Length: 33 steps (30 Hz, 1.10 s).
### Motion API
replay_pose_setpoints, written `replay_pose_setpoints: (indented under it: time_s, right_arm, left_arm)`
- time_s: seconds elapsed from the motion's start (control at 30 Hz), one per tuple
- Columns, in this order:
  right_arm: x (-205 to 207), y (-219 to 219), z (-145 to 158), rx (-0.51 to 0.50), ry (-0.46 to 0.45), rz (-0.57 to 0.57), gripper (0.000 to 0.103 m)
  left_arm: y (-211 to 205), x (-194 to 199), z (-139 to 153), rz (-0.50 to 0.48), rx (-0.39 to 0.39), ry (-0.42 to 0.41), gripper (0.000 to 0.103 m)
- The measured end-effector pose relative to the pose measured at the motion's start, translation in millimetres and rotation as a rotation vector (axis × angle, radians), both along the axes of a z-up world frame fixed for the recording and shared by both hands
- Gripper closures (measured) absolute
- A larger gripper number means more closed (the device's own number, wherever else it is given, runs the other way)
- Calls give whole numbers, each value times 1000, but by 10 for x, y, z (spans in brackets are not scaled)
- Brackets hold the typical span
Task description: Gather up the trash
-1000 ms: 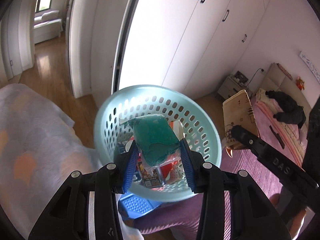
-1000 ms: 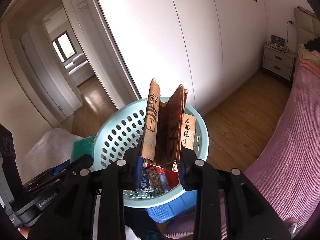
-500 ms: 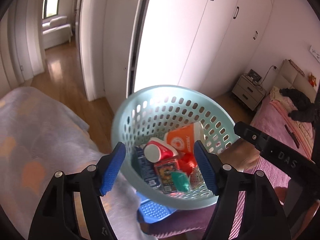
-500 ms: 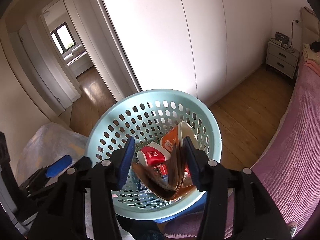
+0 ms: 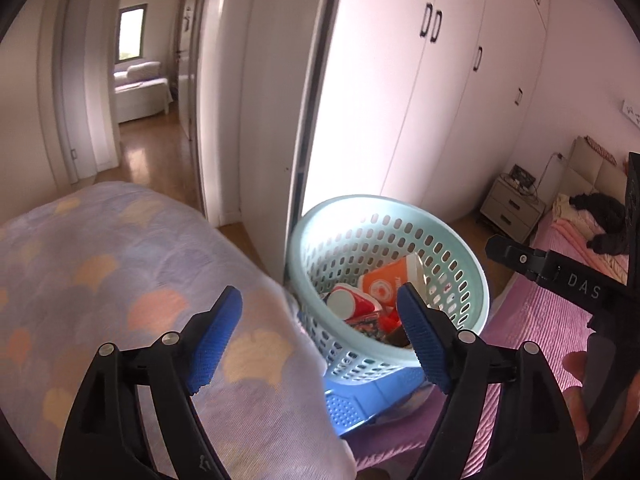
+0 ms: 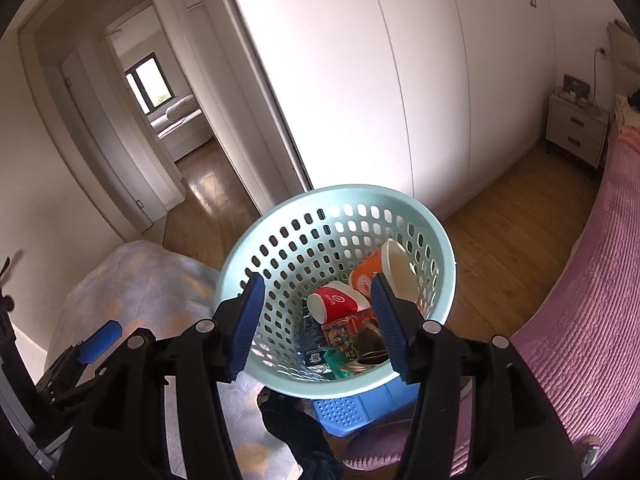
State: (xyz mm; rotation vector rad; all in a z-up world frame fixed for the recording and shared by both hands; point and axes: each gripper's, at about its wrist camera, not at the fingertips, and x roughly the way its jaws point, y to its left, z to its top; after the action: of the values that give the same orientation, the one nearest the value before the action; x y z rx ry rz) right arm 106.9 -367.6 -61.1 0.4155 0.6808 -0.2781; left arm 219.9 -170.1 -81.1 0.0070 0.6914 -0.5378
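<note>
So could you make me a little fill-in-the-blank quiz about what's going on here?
1. The trash lies in a pale green ____.
2. The basket stands on a ____ stool.
3. The right tongs, jaws opening, hold ____.
4. The red-and-white cup lies on its ____.

Missing words: basket; blue; nothing; side

Glossy perforated plastic basket (image 6: 434, 236), ribbed cloth bedspread (image 6: 580, 332), polished wood floor (image 6: 516, 204).
</note>
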Motion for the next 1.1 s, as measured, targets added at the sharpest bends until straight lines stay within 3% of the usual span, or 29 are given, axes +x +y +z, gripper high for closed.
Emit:
replay_pose_setpoints:
  time_s: [0.27,0.43,0.67,0.87,1.1]
  right_arm:
    - [-191,472,177,-88,-63,57,51]
    - [-330,773,273,-169,-136,74,51]
    - [-567,1002,357,-226,-238,83,51]
    - [-718,1102,424,-272,-287,48,51]
    - [-862,1109,424,-274,-327,10,47]
  left_arm:
    - [459,-235,7,90,2,-40,25]
    - [646,-420,-87,168,78,-122,25]
    - [950,-544,-154,277,24,-195,25]
    - [1045,-564,-175,255,-45,-179,19]
    - [982,-665,-155,256,-9,-233,15]
